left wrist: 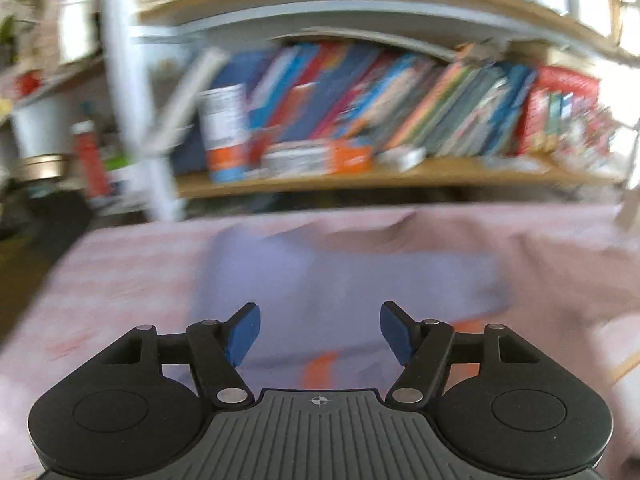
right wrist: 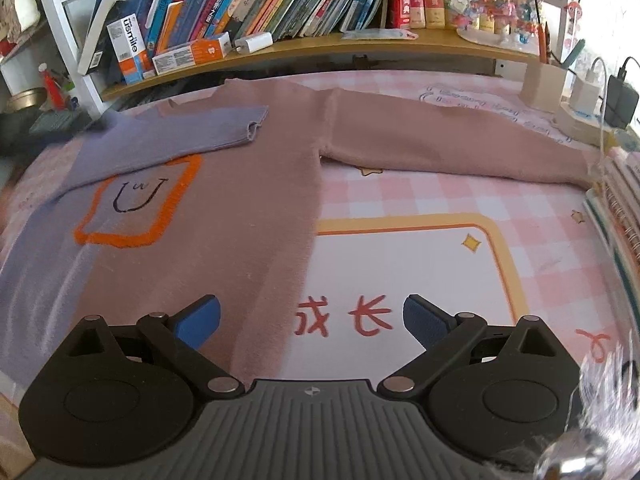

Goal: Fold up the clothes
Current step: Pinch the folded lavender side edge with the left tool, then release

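Sweater [right wrist: 224, 184] lies flat on the counter [right wrist: 420, 272], over a pink checked mat. Body mauve-pink with a lilac panel on the left and an orange-outlined face patch [right wrist: 136, 208].

Left sleeve [right wrist: 176, 136], lilac, is already folded across the chest, cuff pointing right. Right sleeve [right wrist: 452, 140], mauve, is not yet folded: it runs out to the right from the shoulder, long axis left to right, cuff end near the far right edge of the counter by stacked notebooks [right wrist: 616, 208].

Right hand-held gripper [right wrist: 312, 320]: released, jaws wide, nothing between them. It hangs over the sweater's right side seam near the hem; the spread sleeve lies farther away and to the right of it. By my reading this hand is the nearer one for that sleeve.

Left hand-held gripper [left wrist: 320, 332]: released, jaws apart, no cloth between the pads. View is blurred; it looks over the lilac part of the sweater, orange patch edge just under the jaws.

Judgement: next fold is the right sleeve, brought leftwards over the body; grip would need to be toward the cuff.

Containers: beige pen holder [right wrist: 544, 84] far right holds pens. Shelf [right wrist: 320, 46] behind carries books [right wrist: 280, 4] and small boxes [right wrist: 192, 54]. Metal tin [right wrist: 24, 98] far left; contents not visible.
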